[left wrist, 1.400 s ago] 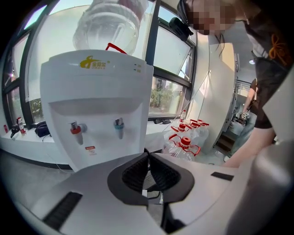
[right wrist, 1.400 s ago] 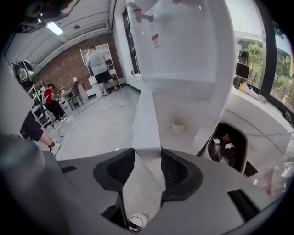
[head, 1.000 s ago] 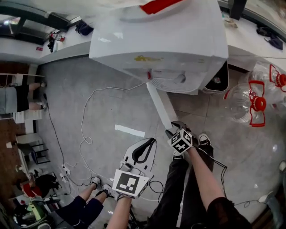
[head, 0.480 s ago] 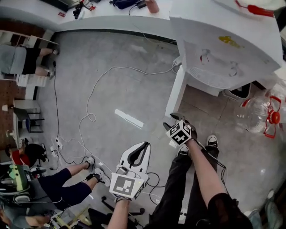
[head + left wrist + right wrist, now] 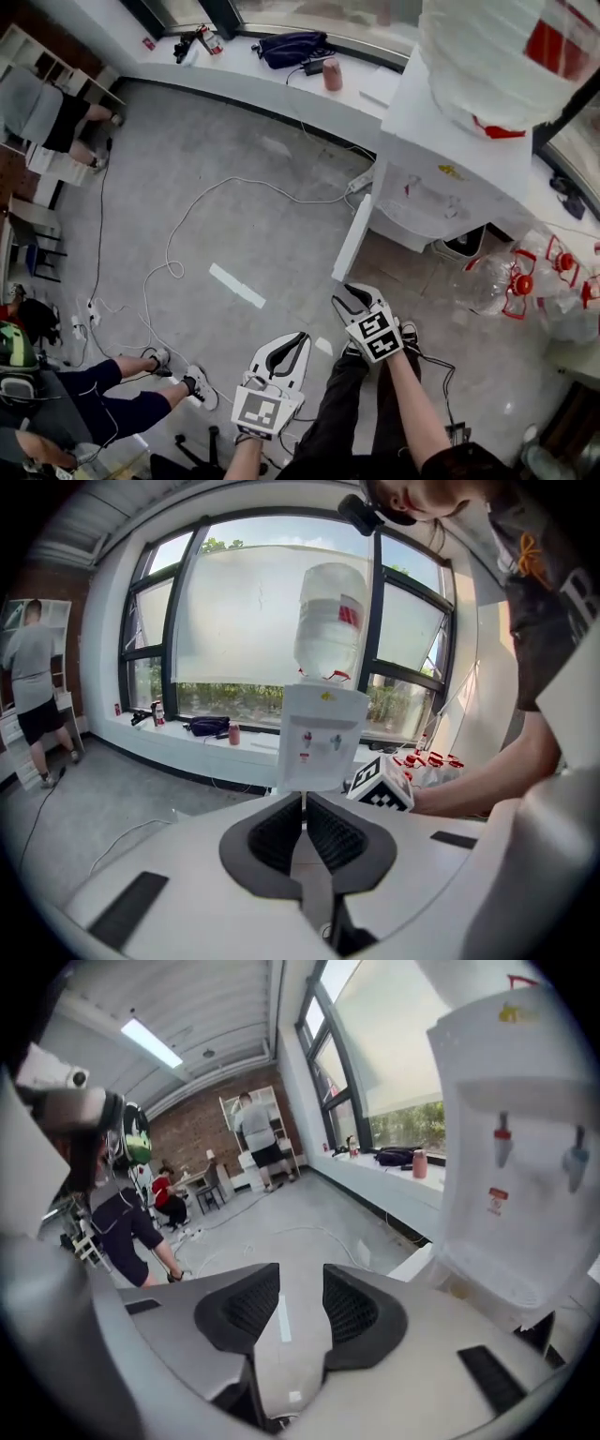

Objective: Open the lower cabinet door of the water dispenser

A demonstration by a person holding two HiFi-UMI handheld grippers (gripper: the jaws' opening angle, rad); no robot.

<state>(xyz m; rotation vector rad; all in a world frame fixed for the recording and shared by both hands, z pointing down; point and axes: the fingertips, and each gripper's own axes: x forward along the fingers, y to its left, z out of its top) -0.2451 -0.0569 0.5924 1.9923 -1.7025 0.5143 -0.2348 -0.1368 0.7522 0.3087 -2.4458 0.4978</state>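
Observation:
The white water dispenser stands by the window counter with a large bottle on top. Its lower cabinet door is swung out open, edge toward me. My right gripper hovers a little short of the door's free edge, apart from it; its jaws are closing with nothing between them. In the right gripper view the dispenser fills the right side and the door shows low beside the right gripper. My left gripper hangs further back, shut and empty; the left gripper faces the dispenser.
Several empty water bottles with red handles lie right of the dispenser. Cables loop over the grey floor near a white tape strip. A seated person is at lower left, another person at upper left.
Both grippers have risen and drawn back from the dispenser. The right gripper, which was at the door's edge, is now clear of it. The door stands swung out.

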